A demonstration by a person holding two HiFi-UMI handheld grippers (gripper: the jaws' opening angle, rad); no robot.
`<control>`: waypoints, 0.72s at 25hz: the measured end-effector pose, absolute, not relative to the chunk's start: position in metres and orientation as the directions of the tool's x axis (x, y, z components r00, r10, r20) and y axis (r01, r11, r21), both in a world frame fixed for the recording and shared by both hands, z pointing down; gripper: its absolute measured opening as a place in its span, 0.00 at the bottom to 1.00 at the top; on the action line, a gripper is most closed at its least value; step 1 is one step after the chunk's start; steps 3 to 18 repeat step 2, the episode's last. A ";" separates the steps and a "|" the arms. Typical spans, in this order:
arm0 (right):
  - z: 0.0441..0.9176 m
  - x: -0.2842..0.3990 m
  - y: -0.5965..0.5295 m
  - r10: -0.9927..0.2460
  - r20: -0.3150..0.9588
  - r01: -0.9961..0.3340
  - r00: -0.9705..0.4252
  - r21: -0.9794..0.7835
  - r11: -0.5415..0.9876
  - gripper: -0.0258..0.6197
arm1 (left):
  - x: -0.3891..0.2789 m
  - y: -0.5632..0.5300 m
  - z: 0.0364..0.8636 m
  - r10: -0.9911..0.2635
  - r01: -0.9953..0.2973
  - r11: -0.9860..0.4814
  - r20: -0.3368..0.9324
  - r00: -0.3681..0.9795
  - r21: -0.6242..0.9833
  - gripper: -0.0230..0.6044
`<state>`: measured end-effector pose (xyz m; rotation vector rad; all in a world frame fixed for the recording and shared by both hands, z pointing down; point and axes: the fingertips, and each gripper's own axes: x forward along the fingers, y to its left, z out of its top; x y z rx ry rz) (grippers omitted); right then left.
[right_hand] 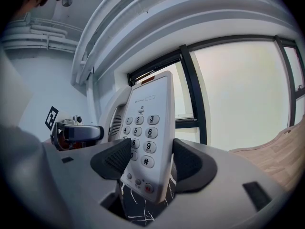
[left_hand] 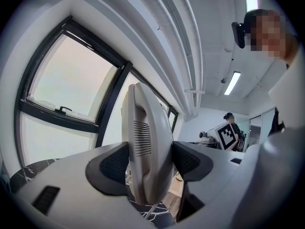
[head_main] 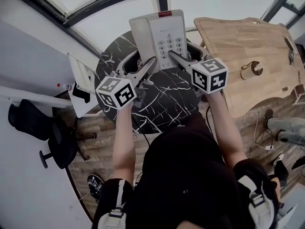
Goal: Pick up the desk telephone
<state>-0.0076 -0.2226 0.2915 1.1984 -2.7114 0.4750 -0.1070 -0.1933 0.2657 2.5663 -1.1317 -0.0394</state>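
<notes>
While the black marble counter (head_main: 162, 104) fills the upper centre of the frame, the desk telephone (head_main: 164, 32) shows at its far edge, top centre. The left gripper (left_hand: 150, 163) is clamped on the handset (left_hand: 145, 128), the right gripper (right_hand: 150, 161) on the keypad side: 2 grips.

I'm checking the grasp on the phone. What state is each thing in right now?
desk telephone: clamped by both grippers, apparently raised off the marble table.
handset: seated in its cradle on the telephone.
left gripper: shut on the handset.
right gripper: shut on the desk telephone at its keypad end.
</notes>
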 end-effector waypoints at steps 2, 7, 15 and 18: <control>0.290 -0.008 -0.225 -0.697 0.250 -0.740 -0.672 -0.227 0.633 0.51 | -0.107 -0.196 0.265 -0.722 -0.712 -0.629 0.108 0.684 0.312 0.52; 0.290 -0.008 -0.225 -0.697 0.250 -0.740 -0.672 -0.227 0.633 0.51 | -0.107 -0.196 0.265 -0.722 -0.712 -0.629 0.108 0.684 0.312 0.52; 0.290 -0.008 -0.225 -0.697 0.250 -0.740 -0.672 -0.227 0.633 0.51 | -0.107 -0.196 0.265 -0.722 -0.712 -0.629 0.108 0.684 0.312 0.52; 0.290 -0.008 -0.225 -0.697 0.250 -0.740 -0.672 -0.227 0.633 0.51 | -0.107 -0.196 0.265 -0.722 -0.712 -0.629 0.108 0.684 0.312 0.52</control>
